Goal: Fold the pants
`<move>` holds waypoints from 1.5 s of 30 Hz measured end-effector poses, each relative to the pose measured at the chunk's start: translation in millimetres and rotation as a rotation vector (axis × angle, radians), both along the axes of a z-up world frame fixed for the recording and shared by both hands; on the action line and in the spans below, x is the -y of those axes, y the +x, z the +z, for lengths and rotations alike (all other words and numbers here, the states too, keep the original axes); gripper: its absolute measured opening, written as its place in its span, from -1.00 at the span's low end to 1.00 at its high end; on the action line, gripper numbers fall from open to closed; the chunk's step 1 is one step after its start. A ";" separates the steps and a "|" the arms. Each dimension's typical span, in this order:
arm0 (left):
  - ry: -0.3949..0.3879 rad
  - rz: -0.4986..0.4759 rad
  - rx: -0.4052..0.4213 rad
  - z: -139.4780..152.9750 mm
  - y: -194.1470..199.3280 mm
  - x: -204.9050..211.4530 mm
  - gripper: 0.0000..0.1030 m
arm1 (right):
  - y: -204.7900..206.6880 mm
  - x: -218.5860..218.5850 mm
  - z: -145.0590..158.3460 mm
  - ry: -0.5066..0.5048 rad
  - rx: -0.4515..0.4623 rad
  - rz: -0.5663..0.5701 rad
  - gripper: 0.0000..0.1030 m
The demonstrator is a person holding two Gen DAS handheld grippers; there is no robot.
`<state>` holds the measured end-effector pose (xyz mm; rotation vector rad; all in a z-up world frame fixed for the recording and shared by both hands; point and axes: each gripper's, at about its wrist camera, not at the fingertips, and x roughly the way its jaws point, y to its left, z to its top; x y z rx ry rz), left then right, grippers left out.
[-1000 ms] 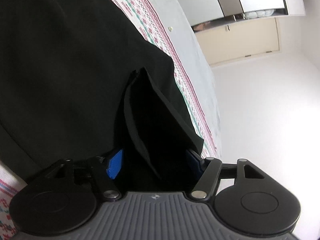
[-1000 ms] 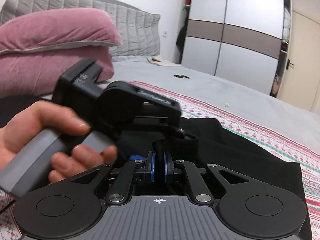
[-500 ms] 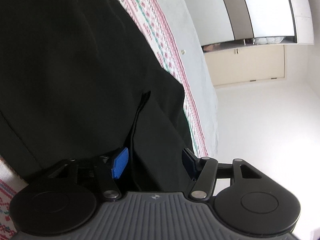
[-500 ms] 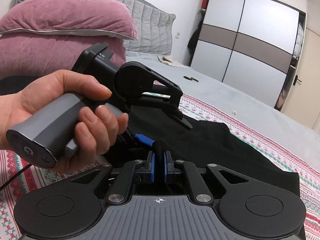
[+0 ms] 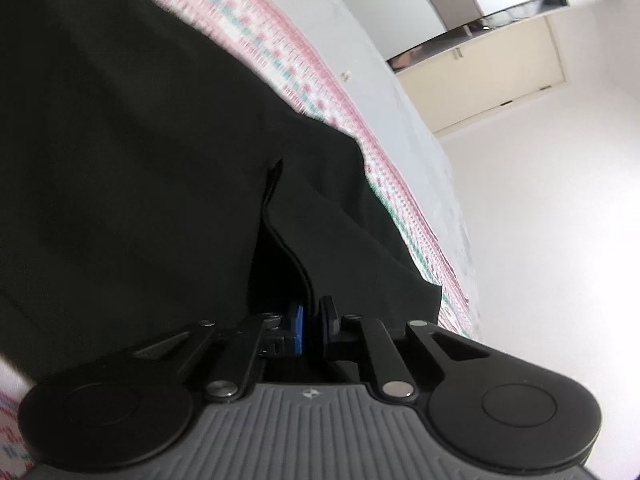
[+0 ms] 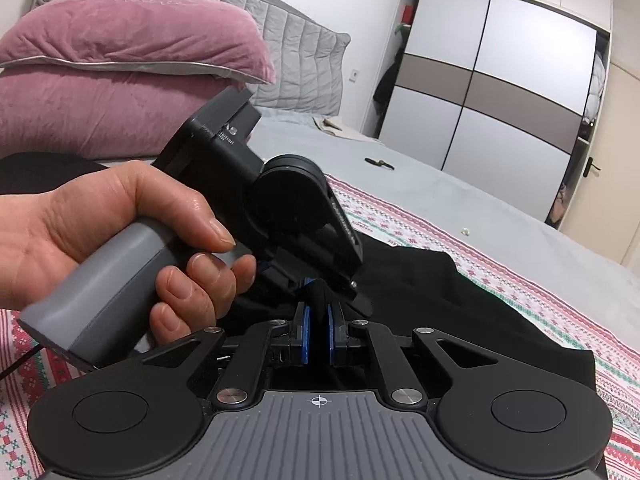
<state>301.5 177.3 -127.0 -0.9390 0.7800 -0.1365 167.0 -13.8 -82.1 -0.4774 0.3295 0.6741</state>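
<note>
The black pants [image 5: 140, 152] lie on a red, green and white patterned blanket [image 5: 280, 60] on the bed. My left gripper [image 5: 312, 330] is shut on a fold of the pants' edge. My right gripper [image 6: 318, 332] is shut on a pinch of the same black cloth [image 6: 460, 312]. In the right wrist view the left gripper [image 6: 308, 280] shows held in a hand [image 6: 120, 232], right beside my right fingertips, both on the same pants corner.
Pink pillows [image 6: 120, 60] and a grey headboard [image 6: 280, 40] stand at the bed's head. A white and brown wardrobe [image 6: 500, 100] and a door [image 6: 616, 160] are beyond the grey sheet [image 6: 440, 184]. A small dark item [image 6: 378, 163] lies on the sheet.
My left gripper has closed from wide open onto the pants fold. It has moved in close beside the right gripper, which stayed shut on the cloth.
</note>
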 end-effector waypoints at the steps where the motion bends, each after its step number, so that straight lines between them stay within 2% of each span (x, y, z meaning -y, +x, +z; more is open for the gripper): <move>1: 0.020 -0.005 0.021 4.0 0.3 1.1 -0.41 | 0.3 -0.2 -0.7 -0.002 -0.001 0.002 -0.85; 6: 0.168 -0.025 0.098 28.5 2.1 -1.6 -0.42 | 3.1 -2.0 -7.3 -0.045 -0.025 0.014 -0.75; 8: 0.231 -0.014 0.126 38.5 3.2 -9.2 -0.42 | 6.3 -0.6 -7.9 -0.063 -0.037 0.004 -0.60; 11: 0.334 -0.001 0.152 53.4 0.8 -23.1 -0.42 | 18.0 8.8 -3.6 -0.044 -0.082 -0.026 -0.49; 14: 0.474 0.005 0.131 64.0 0.9 -37.3 -0.42 | 32.2 21.3 1.5 -0.017 -0.131 -0.063 -0.36; 16: 0.515 0.021 0.108 65.9 -3.5 -52.4 -0.42 | 42.1 29.1 4.7 -0.009 -0.161 -0.100 -0.26; 20: 0.585 0.047 0.026 60.9 -1.3 -73.1 -0.42 | 65.2 47.8 8.9 -0.001 -0.204 -0.213 -0.21; 24: 0.735 0.098 0.013 68.3 -0.5 -85.9 -0.42 | 89.9 70.0 6.4 0.004 -0.277 -0.346 -0.21; 26: 0.742 0.129 -0.003 68.0 -4.3 -98.7 -0.42 | 99.3 79.4 3.1 0.017 -0.330 -0.397 -0.20; 30: 0.739 0.117 -0.105 45.5 2.4 -109.9 -0.41 | 115.1 90.4 -12.8 0.025 -0.449 -0.478 -0.11; 34: 0.722 0.158 -0.039 62.7 -8.8 -116.8 -0.42 | 112.6 98.6 -8.9 0.049 -0.462 -0.464 -0.09; 36: 0.766 0.184 -0.022 76.8 -14.0 -117.9 -0.42 | 108.2 102.1 -1.3 0.083 -0.459 -0.443 -0.08; 39: 0.871 0.206 -0.100 66.1 -11.6 -121.1 -0.42 | 107.3 100.2 1.2 0.072 -0.460 -0.432 0.02; 42: 0.846 0.121 -0.160 39.1 -4.5 -123.4 -0.40 | 114.3 97.6 -11.9 0.032 -0.517 -0.446 0.02; 45: 0.847 0.142 -0.143 44.9 -8.0 -126.5 -0.33 | 112.9 97.5 -10.1 0.020 -0.512 -0.443 0.02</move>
